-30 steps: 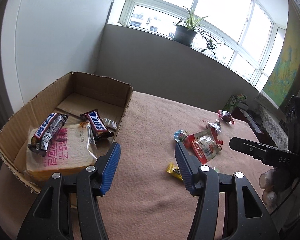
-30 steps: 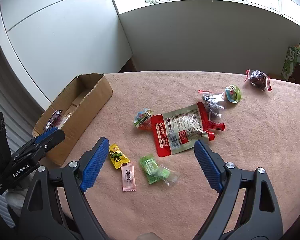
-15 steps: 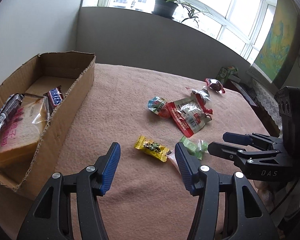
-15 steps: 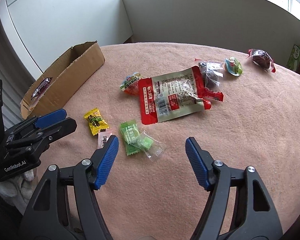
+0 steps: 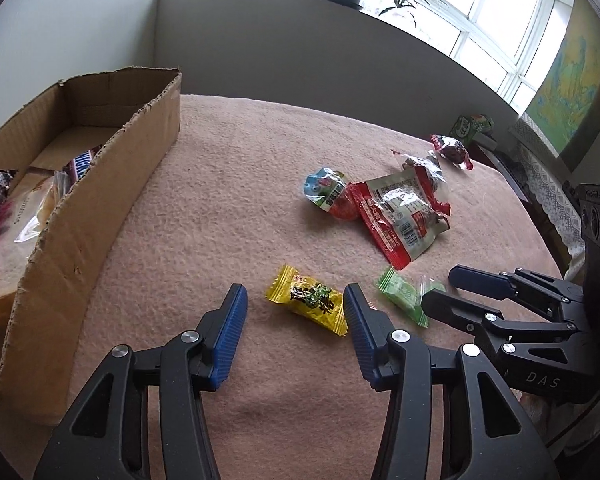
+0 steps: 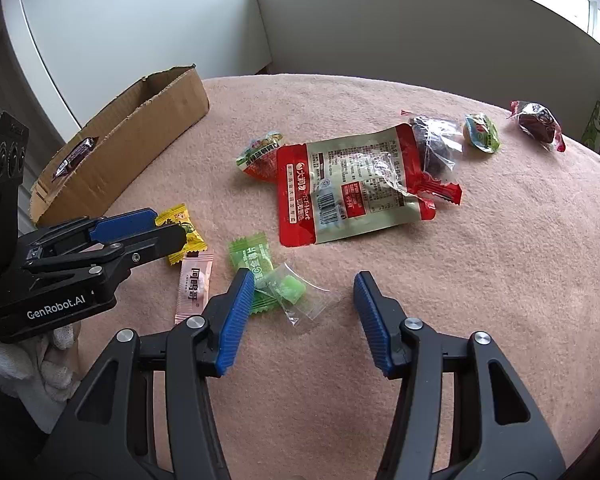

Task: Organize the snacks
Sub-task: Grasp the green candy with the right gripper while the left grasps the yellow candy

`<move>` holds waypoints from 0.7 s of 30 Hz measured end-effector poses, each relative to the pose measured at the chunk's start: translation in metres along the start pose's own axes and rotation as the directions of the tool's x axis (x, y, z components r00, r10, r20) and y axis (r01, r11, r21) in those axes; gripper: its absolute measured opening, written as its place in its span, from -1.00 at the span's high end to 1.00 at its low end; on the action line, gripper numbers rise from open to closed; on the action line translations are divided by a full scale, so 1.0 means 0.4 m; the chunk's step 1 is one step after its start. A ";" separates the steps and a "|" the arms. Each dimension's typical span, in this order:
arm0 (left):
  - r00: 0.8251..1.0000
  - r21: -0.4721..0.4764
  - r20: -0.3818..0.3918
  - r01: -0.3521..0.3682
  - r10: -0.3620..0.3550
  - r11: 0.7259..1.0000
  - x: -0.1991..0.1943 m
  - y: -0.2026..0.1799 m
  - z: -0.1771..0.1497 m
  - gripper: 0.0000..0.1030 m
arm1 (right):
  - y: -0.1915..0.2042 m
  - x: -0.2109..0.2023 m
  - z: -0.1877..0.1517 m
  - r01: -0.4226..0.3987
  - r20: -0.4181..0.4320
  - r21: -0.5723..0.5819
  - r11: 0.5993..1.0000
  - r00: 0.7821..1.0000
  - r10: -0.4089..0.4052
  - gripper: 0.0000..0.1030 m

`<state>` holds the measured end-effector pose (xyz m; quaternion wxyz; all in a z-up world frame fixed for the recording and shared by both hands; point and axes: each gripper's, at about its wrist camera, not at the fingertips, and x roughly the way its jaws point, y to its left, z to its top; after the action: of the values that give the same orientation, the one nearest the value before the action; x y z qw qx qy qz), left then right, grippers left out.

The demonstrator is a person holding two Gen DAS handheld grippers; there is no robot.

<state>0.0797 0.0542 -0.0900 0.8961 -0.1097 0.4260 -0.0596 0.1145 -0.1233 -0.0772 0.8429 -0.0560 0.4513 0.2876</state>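
Both grippers are closing with nothing pinched: left gripper [image 5: 294,312] straddling the yellow candy [image 5: 308,299], right gripper [image 6: 304,294] crowding green candies [image 6: 266,276], risking a slippery double grab.

Both wrist cameras look steeply down along their own fingers, close over the pink cloth [image 5: 228,184]. Each view shares the yellow candy [image 5: 309,299], green sweets [image 6: 256,261] and cardboard box [image 6: 140,148].
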 end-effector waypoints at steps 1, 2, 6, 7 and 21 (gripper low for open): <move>1.000 0.008 -0.002 -0.007 0.007 1.000 0.003 -0.003 0.000 0.09 | 0.002 0.001 0.000 0.003 0.000 -0.007 1.000 1.000 -0.003 -0.05; 1.000 0.019 0.000 -0.017 0.017 1.000 0.005 -0.007 -0.001 0.09 | 0.004 0.002 0.000 0.004 0.001 -0.013 1.000 1.000 -0.004 -0.05; 0.999 0.058 0.004 -0.051 0.051 0.997 0.012 -0.026 -0.003 0.21 | 0.014 0.000 -0.006 0.029 0.004 -0.048 0.998 1.000 -0.029 0.03; 0.998 0.067 0.003 -0.056 0.056 0.996 0.016 -0.031 -0.003 0.24 | 0.018 0.001 -0.006 0.034 0.004 -0.056 0.998 0.999 -0.033 0.05; 0.998 0.116 0.013 -0.068 0.067 0.991 0.023 -0.048 -0.003 0.60 | 0.013 -0.005 -0.015 0.023 0.010 -0.045 0.999 1.000 -0.023 0.53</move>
<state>0.0841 0.0336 -0.0927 0.9043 -0.0433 0.4214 -0.0536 0.1064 -0.1219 -0.0781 0.8468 -0.0788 0.4402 0.2881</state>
